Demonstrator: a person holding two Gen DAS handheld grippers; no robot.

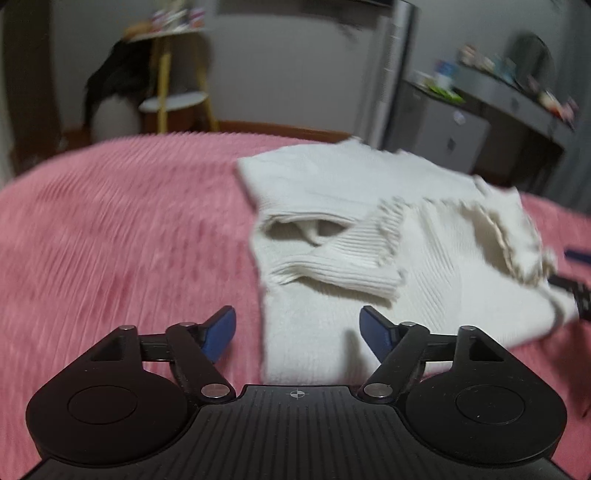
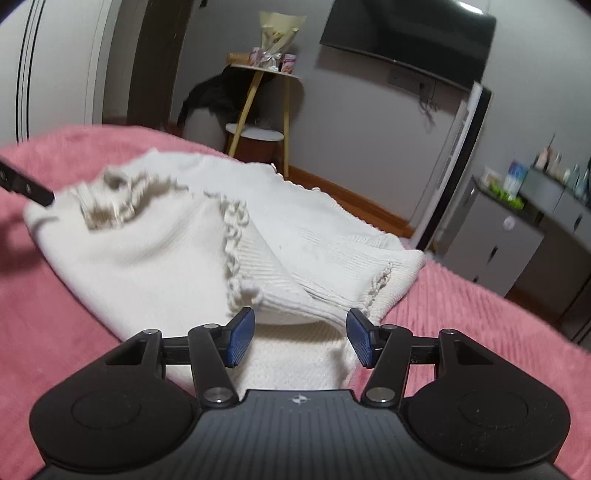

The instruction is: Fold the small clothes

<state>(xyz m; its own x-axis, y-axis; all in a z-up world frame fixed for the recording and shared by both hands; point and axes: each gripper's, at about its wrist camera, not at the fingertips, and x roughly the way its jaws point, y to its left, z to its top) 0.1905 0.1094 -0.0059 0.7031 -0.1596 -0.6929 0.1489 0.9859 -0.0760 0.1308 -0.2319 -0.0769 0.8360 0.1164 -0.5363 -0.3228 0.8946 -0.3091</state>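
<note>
A small white ribbed knit garment [image 1: 388, 236] lies partly folded on a pink fuzzy blanket [image 1: 122, 229], with a cuffed sleeve laid across its middle. My left gripper [image 1: 297, 332] is open and empty, just above the garment's near edge. In the right wrist view the same garment [image 2: 207, 236] shows a frilled hem folded over. My right gripper [image 2: 300, 338] is open and empty, its blue pads [image 2: 242, 338] on either side of the garment's near folded corner. The other gripper's dark tip [image 2: 26, 186] shows at the garment's far left edge.
The pink blanket [image 2: 480, 332] covers the bed. Beyond its far edge stand a yellow-legged side table [image 2: 264, 110], a dark garment on a white bin [image 2: 210, 110], a wall television [image 2: 406, 29] and a grey desk with bottles [image 2: 535, 206].
</note>
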